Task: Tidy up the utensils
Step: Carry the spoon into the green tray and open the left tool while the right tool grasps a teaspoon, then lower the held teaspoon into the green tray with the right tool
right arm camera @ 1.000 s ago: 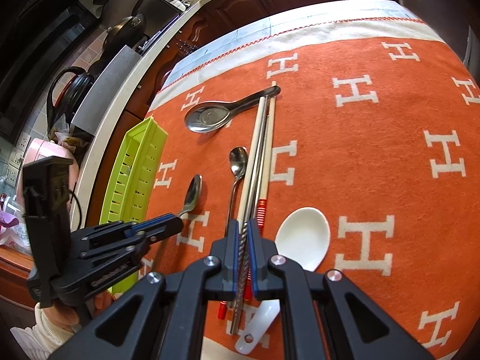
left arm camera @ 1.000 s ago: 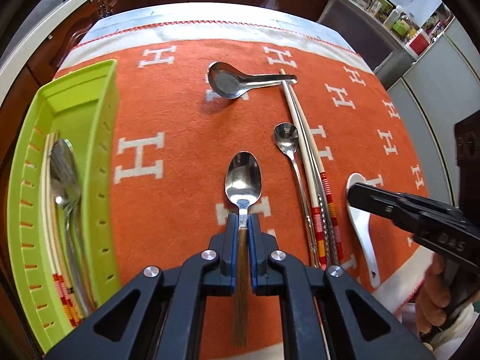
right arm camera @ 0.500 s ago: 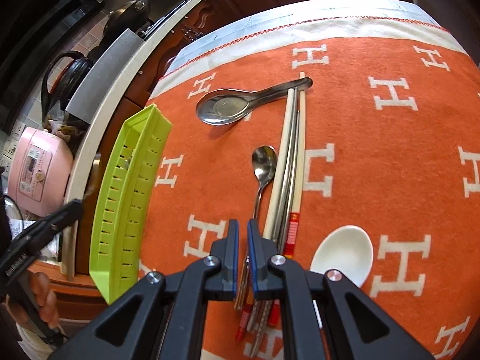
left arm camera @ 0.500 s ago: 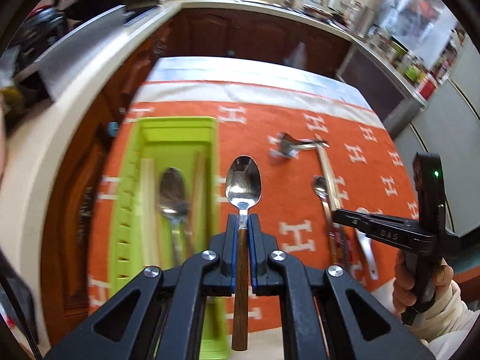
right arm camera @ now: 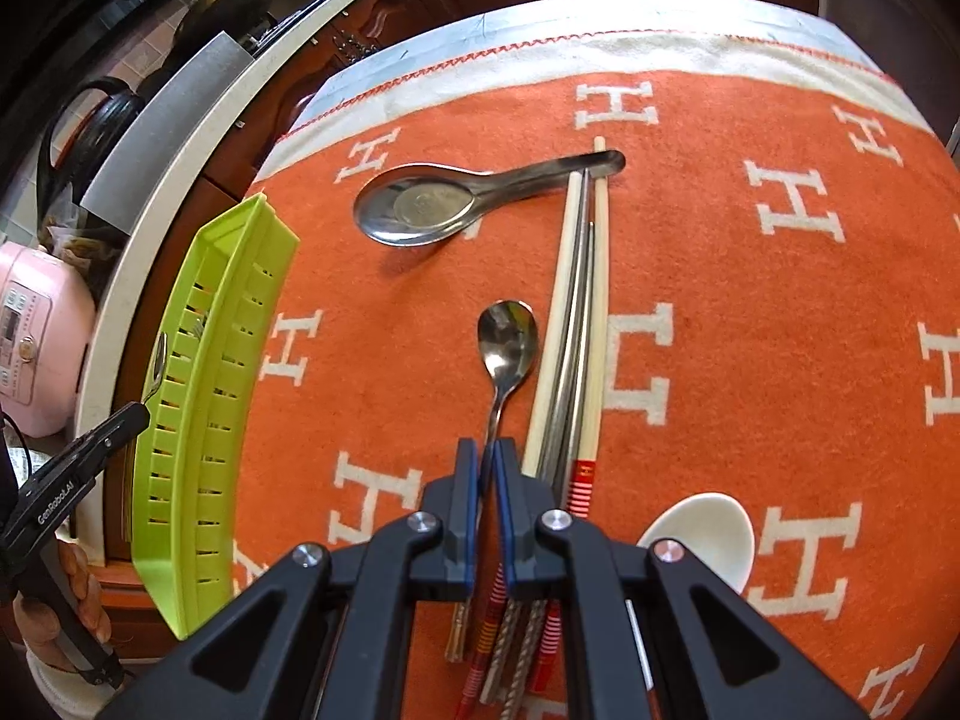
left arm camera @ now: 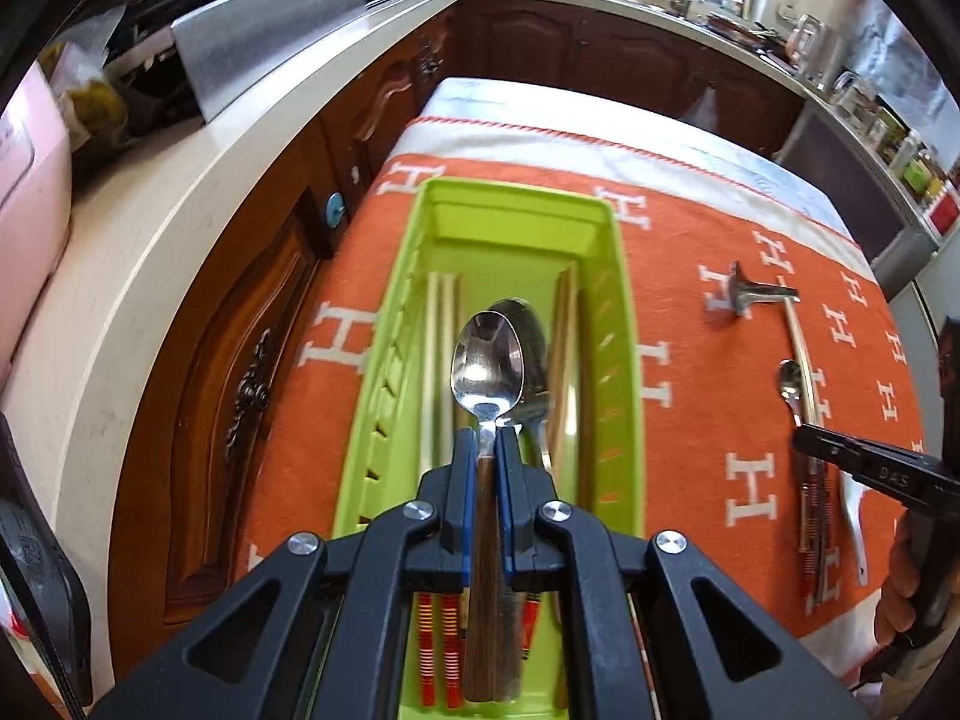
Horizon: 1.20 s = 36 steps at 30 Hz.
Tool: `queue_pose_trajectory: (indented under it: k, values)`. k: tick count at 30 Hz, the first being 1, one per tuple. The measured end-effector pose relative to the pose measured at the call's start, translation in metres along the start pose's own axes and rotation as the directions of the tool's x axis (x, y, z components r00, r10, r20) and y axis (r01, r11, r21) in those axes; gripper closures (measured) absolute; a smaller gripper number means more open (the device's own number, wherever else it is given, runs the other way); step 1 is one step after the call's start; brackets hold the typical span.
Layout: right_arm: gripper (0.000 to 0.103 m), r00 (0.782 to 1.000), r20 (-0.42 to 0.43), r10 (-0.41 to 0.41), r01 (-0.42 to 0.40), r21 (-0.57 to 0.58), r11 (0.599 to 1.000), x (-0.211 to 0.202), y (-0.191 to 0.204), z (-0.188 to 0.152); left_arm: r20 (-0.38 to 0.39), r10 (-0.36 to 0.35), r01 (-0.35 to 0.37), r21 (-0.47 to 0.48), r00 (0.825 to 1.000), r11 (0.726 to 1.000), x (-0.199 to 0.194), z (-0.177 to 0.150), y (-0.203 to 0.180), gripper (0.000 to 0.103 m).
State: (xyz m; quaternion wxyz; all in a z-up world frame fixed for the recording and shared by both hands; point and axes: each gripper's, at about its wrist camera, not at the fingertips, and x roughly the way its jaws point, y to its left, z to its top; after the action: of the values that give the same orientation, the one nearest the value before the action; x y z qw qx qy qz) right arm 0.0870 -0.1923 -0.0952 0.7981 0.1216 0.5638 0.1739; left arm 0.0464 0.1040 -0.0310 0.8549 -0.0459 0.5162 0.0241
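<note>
L gripper w/ blue-lined pads is clamped on the wood-handled spoon, gripping where the brown grained handle meets the polished steel neck; shiny oval bowl sticks out fwd, over the green tray. Handle's back end is cut off by the gripper body. Tray is lime plastic, long and rectangular, slotted side walls, sitting along the left edge of the orange cloth (felt-like, white H pattern, cream border at far edge). In it: pale chopsticks w/ red-striped ends on the left, a wooden pair along the right wall, another steel spoon mostly hidden behind the held one.

R gripper fingers are nearly together w/ a thin gap, nothing between them, above the cloth's near edge. Just past it: small steel spoon, handle partly hidden by the fingers. Beside that, a bundle of pale and metal chopsticks, striped ends hidden under the gripper. Glossy white ceramic spoon to the right, handle hidden. Farther out, wide steel soup spoon lies crosswise, handle tip touching the chopstick tips.
</note>
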Motion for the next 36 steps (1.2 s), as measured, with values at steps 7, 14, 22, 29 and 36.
queue_pose_trajectory:
  k: [7, 14, 22, 29, 36]
  values:
    - [0.096, 0.998, 0.007, -0.065, 0.066, -0.033, 0.997, 0.004, 0.01, 0.003, -0.018, -0.013, 0.012, -0.046, 1.0, 0.999, 0.012, -0.003, 0.017, 0.099]
    - [0.1, 1.0, -0.013, -0.006, 0.006, 0.034, 0.999, 0.003, 0.006, 0.001, -0.028, -0.045, 0.044, -0.051, 0.999, 0.998, 0.021, -0.003, 0.015, 0.099]
    - [0.1, 0.987, -0.005, 0.16, -0.159, 0.058, 0.986, -0.019, 0.024, -0.003, -0.072, -0.082, 0.079, -0.05, 0.994, 0.996, 0.031, -0.012, 0.01, 0.093]
    - [0.1, 0.964, -0.033, 0.265, -0.265, 0.0, 0.964, -0.031, 0.07, 0.001, -0.035, -0.12, 0.118, -0.043, 0.992, 0.992, 0.008, -0.015, 0.009, 0.07]
    - [0.1, 0.954, -0.072, 0.292, -0.296, -0.058, 0.953, -0.014, 0.123, 0.002, -0.03, -0.108, 0.107, -0.047, 0.994, 0.993, -0.007, -0.019, 0.015, 0.054]
